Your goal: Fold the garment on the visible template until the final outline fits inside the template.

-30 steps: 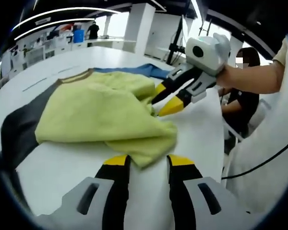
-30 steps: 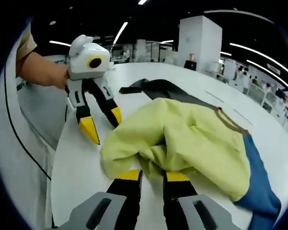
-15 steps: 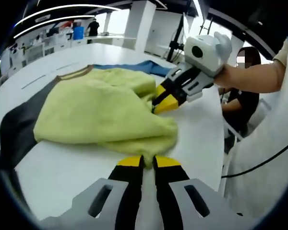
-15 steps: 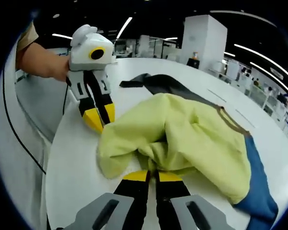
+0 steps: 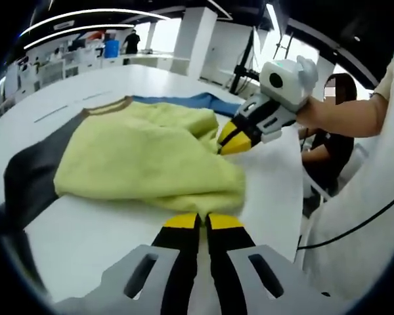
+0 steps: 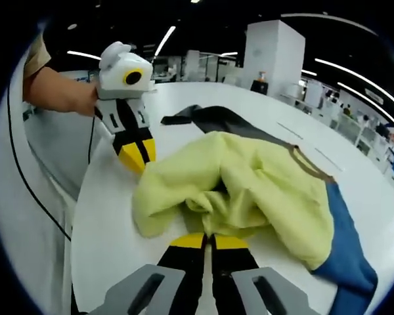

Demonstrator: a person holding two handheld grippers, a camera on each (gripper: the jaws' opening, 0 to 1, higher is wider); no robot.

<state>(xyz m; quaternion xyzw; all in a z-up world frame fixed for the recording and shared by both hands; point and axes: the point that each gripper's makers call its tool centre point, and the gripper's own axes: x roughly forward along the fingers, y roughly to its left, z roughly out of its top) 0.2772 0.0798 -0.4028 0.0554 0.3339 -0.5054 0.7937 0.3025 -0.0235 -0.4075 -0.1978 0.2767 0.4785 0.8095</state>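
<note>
A yellow-green garment (image 5: 138,157) lies bunched on the white table, with a dark grey sleeve (image 5: 26,177) on one side and a blue sleeve (image 5: 190,102) on the other. My left gripper (image 5: 197,220) is shut on the garment's near hem. My right gripper (image 5: 231,141) comes in from the right, shut on a fold of the same edge. In the right gripper view, the right gripper (image 6: 209,239) pinches the rumpled garment (image 6: 249,184), and the left gripper (image 6: 138,156) grips its edge at upper left. The grey sleeve (image 6: 217,118) and blue sleeve (image 6: 345,243) trail outward.
The white table (image 5: 85,230) drops off close behind both grippers. A seated person (image 5: 328,144) is just past the table's right edge, and a black cable (image 5: 354,223) hangs there. A person's arm (image 6: 59,92) holds the left gripper. Office desks stand far behind.
A second ago both grippers stood open at the garment's edge. Both have since shut on the cloth and drawn the pinched hem slightly together.
</note>
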